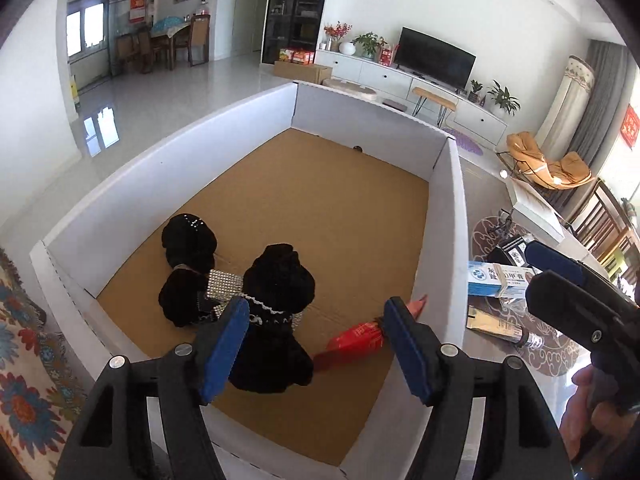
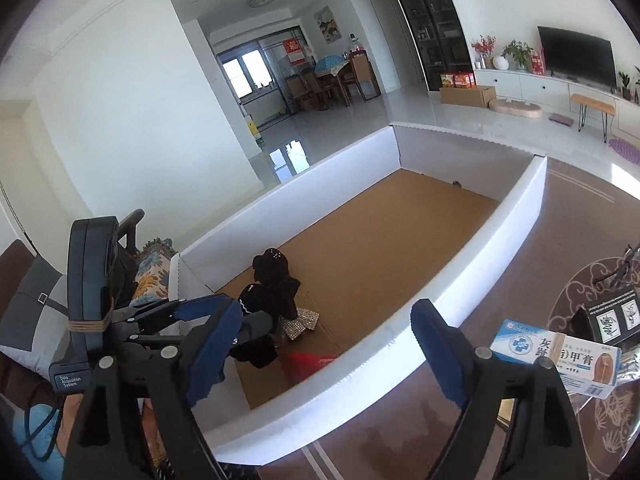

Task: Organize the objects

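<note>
Two claws hang wide open and empty: the left claw (image 1: 316,344) over the black velvet bows (image 1: 240,292) and red packet (image 1: 356,344) inside the white box (image 1: 454,240), the right claw (image 2: 324,348) above its near wall. The ointment carton (image 2: 560,360) waits on the desk (image 2: 400,440) outside; a hasty reach could nudge it off or clip the wall.

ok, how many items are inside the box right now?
3. Two black velvet bows with rhinestone bands sit side by side near the box's near-left corner; a red packet lies just right of them. Something may hide beneath.
</note>
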The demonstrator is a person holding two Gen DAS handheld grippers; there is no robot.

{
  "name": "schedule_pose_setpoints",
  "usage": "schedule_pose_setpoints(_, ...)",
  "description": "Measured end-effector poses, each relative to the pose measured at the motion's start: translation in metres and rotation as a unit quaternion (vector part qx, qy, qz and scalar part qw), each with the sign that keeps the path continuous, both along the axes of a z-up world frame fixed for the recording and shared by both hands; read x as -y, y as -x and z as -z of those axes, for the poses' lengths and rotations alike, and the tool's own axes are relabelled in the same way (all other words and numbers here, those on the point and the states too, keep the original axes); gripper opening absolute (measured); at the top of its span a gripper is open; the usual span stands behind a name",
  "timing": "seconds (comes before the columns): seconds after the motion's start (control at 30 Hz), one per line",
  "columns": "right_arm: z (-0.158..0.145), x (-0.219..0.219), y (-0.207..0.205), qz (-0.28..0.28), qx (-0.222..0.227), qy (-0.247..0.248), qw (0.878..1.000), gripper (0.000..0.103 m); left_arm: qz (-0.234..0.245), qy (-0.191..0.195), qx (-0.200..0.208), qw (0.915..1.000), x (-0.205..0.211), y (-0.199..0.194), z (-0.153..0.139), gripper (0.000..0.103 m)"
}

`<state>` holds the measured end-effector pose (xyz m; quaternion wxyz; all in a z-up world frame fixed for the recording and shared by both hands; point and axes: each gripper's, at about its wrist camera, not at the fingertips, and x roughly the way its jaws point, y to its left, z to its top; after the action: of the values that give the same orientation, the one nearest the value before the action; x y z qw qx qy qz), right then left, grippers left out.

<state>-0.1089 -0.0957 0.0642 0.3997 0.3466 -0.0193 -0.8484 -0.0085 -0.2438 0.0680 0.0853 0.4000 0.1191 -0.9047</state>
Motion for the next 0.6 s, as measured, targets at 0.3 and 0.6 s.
schedule_pose_setpoints(0.3,0.071,-0.206,-0.039,0.204,-0.022,-0.147,0.968,0.103,0.153,-0.020,-0.019,0.9878,-0.173,-0.007,0.011,0.103)
schedule_pose_setpoints(0.6,0.107,-0.321,-0.064,0.301,0.028,-0.211,0.930,0.103,0.176,0.008,0.088,0.9805,-0.254,0.043,0.090,0.103)
